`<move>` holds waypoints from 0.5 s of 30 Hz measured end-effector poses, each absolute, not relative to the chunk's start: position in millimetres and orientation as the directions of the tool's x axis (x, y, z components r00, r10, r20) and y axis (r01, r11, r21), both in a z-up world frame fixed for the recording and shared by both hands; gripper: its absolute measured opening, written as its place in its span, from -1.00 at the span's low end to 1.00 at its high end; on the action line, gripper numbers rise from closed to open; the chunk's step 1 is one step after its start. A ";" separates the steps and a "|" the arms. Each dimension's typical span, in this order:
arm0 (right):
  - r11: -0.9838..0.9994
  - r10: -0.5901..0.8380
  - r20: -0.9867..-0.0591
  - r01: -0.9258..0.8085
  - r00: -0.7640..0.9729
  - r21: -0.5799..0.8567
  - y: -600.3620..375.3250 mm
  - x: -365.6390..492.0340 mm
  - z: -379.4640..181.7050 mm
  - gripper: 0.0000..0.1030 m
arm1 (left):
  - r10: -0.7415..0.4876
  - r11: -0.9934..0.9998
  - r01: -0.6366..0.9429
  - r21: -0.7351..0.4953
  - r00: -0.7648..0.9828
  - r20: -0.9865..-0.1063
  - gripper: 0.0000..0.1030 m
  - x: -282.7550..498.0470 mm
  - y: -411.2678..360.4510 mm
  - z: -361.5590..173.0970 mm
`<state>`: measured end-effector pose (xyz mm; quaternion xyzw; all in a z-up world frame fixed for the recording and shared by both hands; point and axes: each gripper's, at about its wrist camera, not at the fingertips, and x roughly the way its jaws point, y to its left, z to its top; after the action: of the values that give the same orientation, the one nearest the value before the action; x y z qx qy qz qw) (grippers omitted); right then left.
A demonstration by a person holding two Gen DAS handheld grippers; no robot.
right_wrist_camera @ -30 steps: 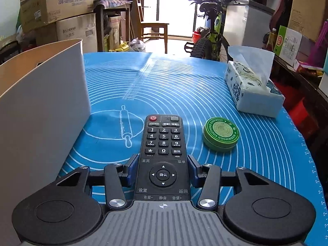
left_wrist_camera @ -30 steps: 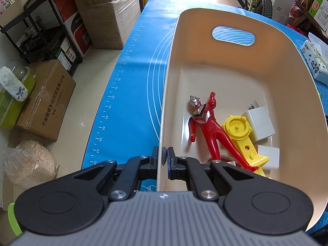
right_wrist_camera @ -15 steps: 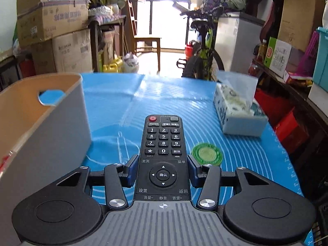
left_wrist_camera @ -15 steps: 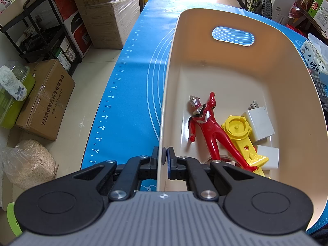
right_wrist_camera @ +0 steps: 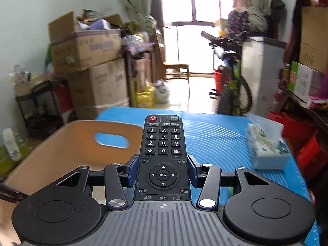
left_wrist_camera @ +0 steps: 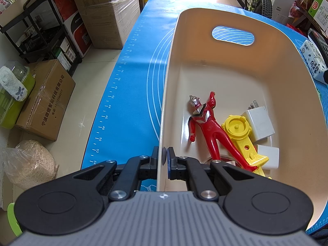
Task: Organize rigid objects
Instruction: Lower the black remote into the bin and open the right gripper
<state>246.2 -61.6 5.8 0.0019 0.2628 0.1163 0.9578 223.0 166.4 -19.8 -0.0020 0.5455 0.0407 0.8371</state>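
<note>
My left gripper (left_wrist_camera: 163,158) is shut on the near left rim of a beige plastic bin (left_wrist_camera: 235,71) that stands on the blue mat. Inside the bin lie a red toy figure (left_wrist_camera: 207,123), a yellow toy part (left_wrist_camera: 239,131) and two white chargers (left_wrist_camera: 259,123). My right gripper (right_wrist_camera: 163,168) is shut on a black remote control (right_wrist_camera: 163,155) and holds it in the air, above and to the right of the bin (right_wrist_camera: 67,149). The remote's far end shows at the right edge of the left wrist view (left_wrist_camera: 319,43).
A tissue box (right_wrist_camera: 266,149) lies on the blue mat (right_wrist_camera: 217,135) to the right of the bin; it also shows in the left wrist view (left_wrist_camera: 313,61). Cardboard boxes (left_wrist_camera: 47,98) and a black rack (left_wrist_camera: 41,26) stand on the floor to the left. A bicycle (right_wrist_camera: 231,78) stands beyond the table.
My right gripper has lifted the remote off the mat and carried it up and left towards the bin; the green tin has dropped out of view. My left gripper has stayed on the bin's rim.
</note>
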 end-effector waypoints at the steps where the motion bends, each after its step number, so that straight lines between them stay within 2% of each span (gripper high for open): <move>1: 0.968 0.240 -0.503 -0.242 0.830 0.064 -54.2 244.6 8.3 0.05 | 0.066 0.997 -0.070 0.041 0.402 -0.913 -0.84 223.0 166.5 -19.8; 6: 0.941 0.315 -0.525 -0.333 0.791 0.063 -20.8 238.5 13.4 0.05 | 0.068 0.997 -0.069 0.044 0.402 -0.913 -0.84 222.9 166.7 -20.1; 15: 0.889 0.383 -0.631 -0.456 0.674 0.052 39.5 231.4 -6.6 0.05 | 0.069 0.997 -0.069 0.045 0.401 -0.913 -0.84 222.7 166.9 -20.4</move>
<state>231.4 39.5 -6.6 -0.0547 0.3318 0.2296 0.9133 222.8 166.9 -20.4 0.0001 0.5455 0.0410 0.8371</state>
